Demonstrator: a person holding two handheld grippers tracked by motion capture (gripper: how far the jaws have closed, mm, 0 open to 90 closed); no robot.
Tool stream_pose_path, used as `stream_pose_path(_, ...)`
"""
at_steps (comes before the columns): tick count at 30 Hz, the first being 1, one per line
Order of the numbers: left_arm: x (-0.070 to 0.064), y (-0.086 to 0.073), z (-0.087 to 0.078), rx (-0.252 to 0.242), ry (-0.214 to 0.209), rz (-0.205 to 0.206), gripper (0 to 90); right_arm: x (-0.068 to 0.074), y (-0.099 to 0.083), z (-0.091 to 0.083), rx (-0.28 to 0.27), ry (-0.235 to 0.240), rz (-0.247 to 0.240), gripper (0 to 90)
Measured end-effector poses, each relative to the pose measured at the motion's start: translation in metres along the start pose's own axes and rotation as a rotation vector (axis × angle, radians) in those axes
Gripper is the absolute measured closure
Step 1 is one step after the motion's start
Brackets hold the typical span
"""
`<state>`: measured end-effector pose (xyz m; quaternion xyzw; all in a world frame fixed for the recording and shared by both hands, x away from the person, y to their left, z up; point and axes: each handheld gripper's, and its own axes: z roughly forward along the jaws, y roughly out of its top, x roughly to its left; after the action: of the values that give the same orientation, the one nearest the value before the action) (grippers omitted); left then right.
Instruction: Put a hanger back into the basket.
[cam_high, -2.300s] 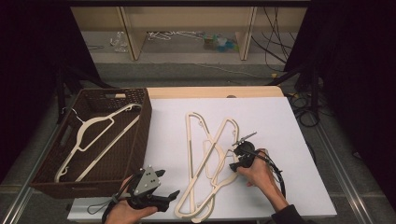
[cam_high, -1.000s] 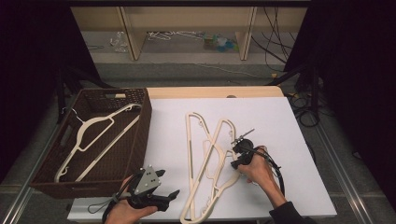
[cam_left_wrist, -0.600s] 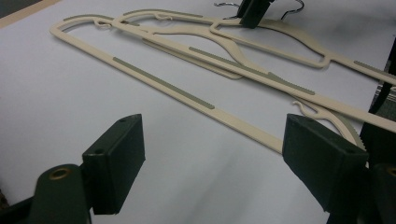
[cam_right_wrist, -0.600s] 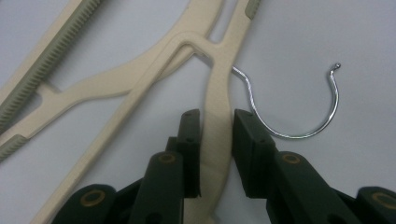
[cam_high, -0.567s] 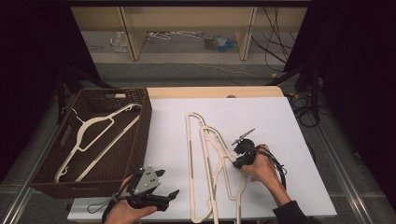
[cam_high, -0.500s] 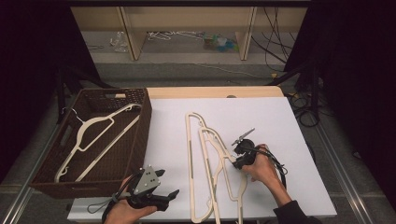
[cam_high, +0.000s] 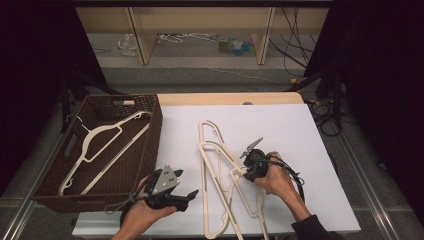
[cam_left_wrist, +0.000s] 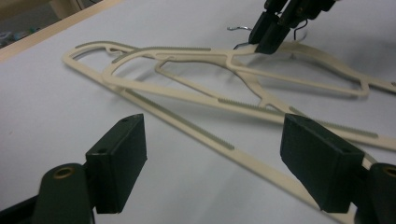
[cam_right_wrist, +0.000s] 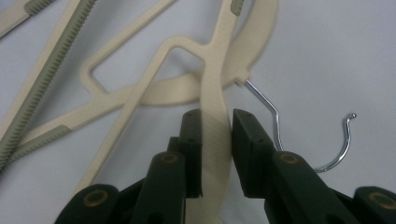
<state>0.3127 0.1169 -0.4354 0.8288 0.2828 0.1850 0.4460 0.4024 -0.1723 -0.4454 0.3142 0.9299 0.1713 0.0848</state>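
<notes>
Two cream plastic hangers (cam_high: 207, 150) lie overlapped on the white table (cam_high: 300, 130). My right gripper (cam_high: 250, 169) is shut on the upper hanger (cam_right_wrist: 215, 93) just below its neck, and the cream arm is pinched between the black jaws. That hanger's metal hook (cam_right_wrist: 343, 140) curls off to the right of the jaws. My left gripper (cam_high: 184, 189) is held above the table's front edge, left of the hangers, open and holding nothing. In the left gripper view its pads (cam_left_wrist: 116, 163) stand wide apart, facing the hangers (cam_left_wrist: 187, 84) and the right gripper (cam_left_wrist: 275, 23).
A dark brown wicker basket (cam_high: 152, 125) stands at the table's left side with one cream hanger (cam_high: 100, 142) in it. Beyond the table's far wooden edge is a low shelf with clutter (cam_high: 230, 45). Cables (cam_high: 325, 112) trail at the right.
My right gripper has swung the hangers: their lower ends moved from the front left toward the front right. The right hand shifted slightly right. The left gripper has stayed put, open.
</notes>
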Motion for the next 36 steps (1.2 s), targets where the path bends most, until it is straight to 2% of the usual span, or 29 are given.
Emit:
stream_pose_path(1, 0.000, 0.000, 0.000, 0.000, 0.000, 0.000, 23.2, 0.000, 0.000, 0.000, 0.000, 0.000, 0.000, 74.8)
stream_pose_path(2, 0.002, 0.004, 0.006, 0.014, -0.001, 0.022, 23.2, 0.001, 0.001, 0.000, 0.000, -0.001, -0.009, 74.8)
stream_pose_path(3, 0.002, 0.008, 0.014, 0.012, -0.014, 0.021, 23.5, 0.002, 0.002, -0.001, -0.002, 0.002, -0.019, 74.8)
stream_pose_path(4, 0.006, 0.015, 0.029, 0.031, -0.051, 0.064, 25.9, 0.005, 0.004, -0.002, -0.003, 0.005, -0.038, 74.8)
stream_pose_path(5, 0.006, 0.015, 0.029, 0.031, -0.051, 0.064, 25.9, 0.006, 0.005, -0.003, -0.006, 0.010, -0.045, 74.8)
stream_pose_path(6, 0.008, 0.017, 0.037, 0.040, -0.058, 0.073, 25.9, 0.006, 0.005, -0.003, -0.006, 0.010, -0.045, 74.8)
stream_pose_path(7, 0.011, 0.021, 0.051, 0.075, -0.077, 0.089, 25.6, 0.008, 0.007, -0.004, -0.008, 0.006, -0.063, 74.8)
stream_pose_path(8, 0.011, 0.021, 0.051, 0.075, -0.077, 0.089, 26.0, 0.008, 0.007, -0.004, -0.008, 0.006, -0.063, 74.8)
stream_pose_path(9, 0.016, 0.023, 0.061, 0.105, -0.048, 0.131, 26.4, 0.010, 0.009, -0.005, -0.009, 0.012, -0.073, 74.8)
stream_pose_path(10, 0.019, 0.024, 0.065, 0.112, -0.037, 0.147, 26.5, 0.010, 0.009, -0.006, -0.011, 0.018, -0.082, 74.8)
stream_pose_path(11, 0.019, 0.024, 0.065, 0.112, -0.037, 0.147, 26.5, 0.011, 0.010, -0.006, -0.011, 0.021, -0.087, 74.9)
stream_pose_path(13, 0.026, 0.028, 0.072, 0.109, -0.015, 0.168, 27.3, 0.013, 0.010, -0.006, -0.010, 0.022, -0.095, 74.8)
stream_pose_path(14, 0.027, 0.029, 0.074, 0.113, -0.017, 0.183, 27.6, 0.013, 0.011, -0.006, -0.009, 0.023, -0.098, 74.8)
stream_pose_path(15, 0.027, 0.030, 0.076, 0.113, -0.018, 0.197, 28.3, 0.014, 0.011, -0.006, -0.006, 0.017, -0.102, 74.9)
stream_pose_path(16, 0.028, 0.031, 0.078, 0.131, -0.008, 0.236, 29.2, 0.015, 0.012, -0.007, -0.009, 0.010, -0.106, 74.9)
stream_pose_path(18, 0.026, 0.034, 0.083, 0.149, 0.005, 0.272, 29.2, 0.017, 0.014, -0.009, -0.013, 0.019, -0.121, 74.8)
stream_pose_path(21, 0.024, 0.037, 0.088, 0.148, 0.005, 0.294, 29.9, 0.020, 0.016, -0.011, -0.017, 0.024, -0.132, 74.8)
stream_pose_path(22, 0.022, 0.040, 0.093, 0.167, 0.018, 0.349, 30.9, 0.022, 0.019, -0.012, -0.019, 0.023, -0.142, 74.8)
stream_pose_path(25, 0.021, 0.042, 0.098, 0.187, 0.011, 0.372, 32.6, 0.024, 0.020, -0.013, -0.018, 0.026, -0.149, 74.8)
stream_pose_path(26, 0.023, 0.044, 0.100, 0.210, 0.012, 0.400, 32.6, 0.024, 0.020, -0.013, -0.019, 0.028, -0.156, 74.9)
stream_pose_path(27, 0.023, 0.045, 0.105, 0.212, 0.035, 0.427, 33.9, 0.026, 0.021, -0.015, -0.022, 0.029, -0.165, 74.8)
stream_pose_path(28, 0.023, 0.045, 0.105, 0.212, 0.035, 0.427, 33.9, 0.026, 0.021, -0.015, -0.022, 0.029, -0.165, 74.8)
stream_pose_path(29, 0.023, 0.047, 0.107, 0.221, 0.029, 0.458, 34.6, 0.026, 0.022, -0.016, -0.026, 0.025, -0.170, 74.8)
stream_pose_path(30, 0.023, 0.047, 0.107, 0.221, 0.029, 0.458, 34.8, 0.026, 0.022, -0.016, -0.026, 0.025, -0.170, 74.8)
stream_pose_path(31, 0.021, 0.048, 0.109, 0.216, 0.019, 0.483, 34.8, 0.027, 0.022, -0.016, -0.027, 0.021, -0.165, 74.9)
stream_pose_path(32, 0.019, 0.047, 0.110, 0.211, 0.034, 0.488, 34.8, 0.028, 0.022, -0.017, -0.024, 0.022, -0.162, 74.9)
stream_pose_path(35, 0.017, 0.048, 0.111, 0.245, 0.034, 0.584, 34.6, 0.028, 0.023, -0.017, -0.023, 0.031, -0.178, 74.9)
stream_pose_path(36, 0.016, 0.048, 0.112, 0.246, 0.016, 0.595, 34.8, 0.029, 0.024, -0.017, -0.028, 0.037, -0.186, 74.9)
